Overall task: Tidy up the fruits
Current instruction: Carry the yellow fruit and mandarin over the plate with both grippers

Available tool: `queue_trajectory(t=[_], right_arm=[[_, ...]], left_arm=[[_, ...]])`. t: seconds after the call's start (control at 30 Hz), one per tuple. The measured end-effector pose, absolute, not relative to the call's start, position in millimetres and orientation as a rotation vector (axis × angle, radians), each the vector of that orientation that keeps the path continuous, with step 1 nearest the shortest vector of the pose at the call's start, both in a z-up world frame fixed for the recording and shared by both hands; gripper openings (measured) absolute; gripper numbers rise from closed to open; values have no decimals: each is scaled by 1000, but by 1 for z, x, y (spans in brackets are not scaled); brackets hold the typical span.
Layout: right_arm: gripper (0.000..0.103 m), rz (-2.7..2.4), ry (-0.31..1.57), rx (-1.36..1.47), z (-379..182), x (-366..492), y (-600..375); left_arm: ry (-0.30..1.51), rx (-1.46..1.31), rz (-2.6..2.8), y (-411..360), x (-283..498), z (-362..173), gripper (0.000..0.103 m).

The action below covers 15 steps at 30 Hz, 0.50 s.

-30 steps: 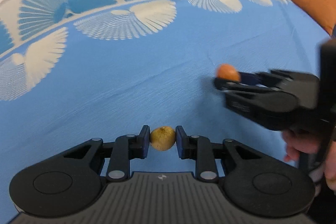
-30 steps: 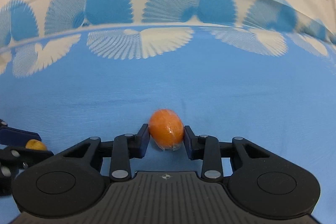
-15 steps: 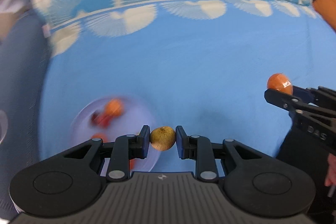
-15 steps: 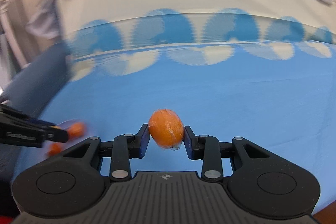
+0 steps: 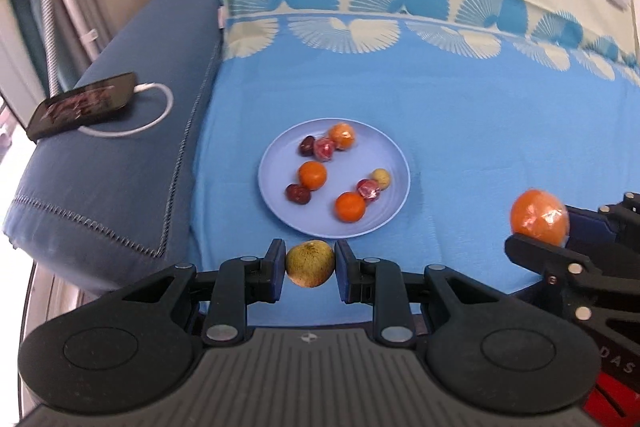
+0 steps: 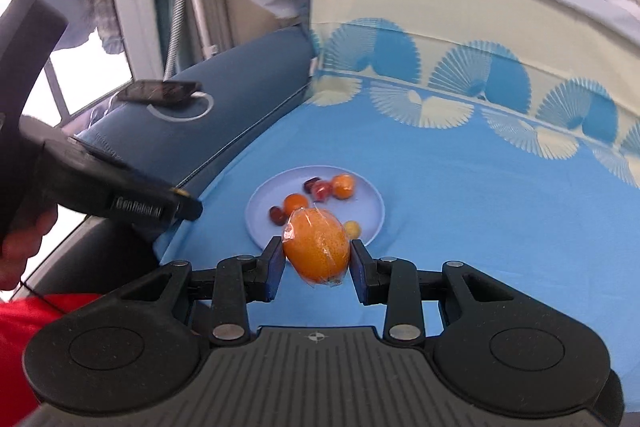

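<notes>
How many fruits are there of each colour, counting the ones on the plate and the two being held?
Orange: 4
Pinkish-red: 2
Dark red: 2
Yellow-green: 2
Total: 10

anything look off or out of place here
Nothing spilled or damaged. The fruits sit inside the plate. The only oddity is a phone with its white cable lying on the blue bolster beside the fruit area.
</notes>
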State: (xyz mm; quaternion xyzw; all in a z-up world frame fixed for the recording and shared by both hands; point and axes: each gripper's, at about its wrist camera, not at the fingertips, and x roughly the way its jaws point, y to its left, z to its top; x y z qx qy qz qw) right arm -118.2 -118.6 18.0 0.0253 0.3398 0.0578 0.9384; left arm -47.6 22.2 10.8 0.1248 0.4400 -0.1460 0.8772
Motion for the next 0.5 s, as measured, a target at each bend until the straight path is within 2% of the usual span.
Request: queue_trajectory(t=[0.5], right_arm=[[37, 90, 638, -19, 38, -146, -94]], left_arm=[[853, 211, -319, 41, -73, 29, 29]])
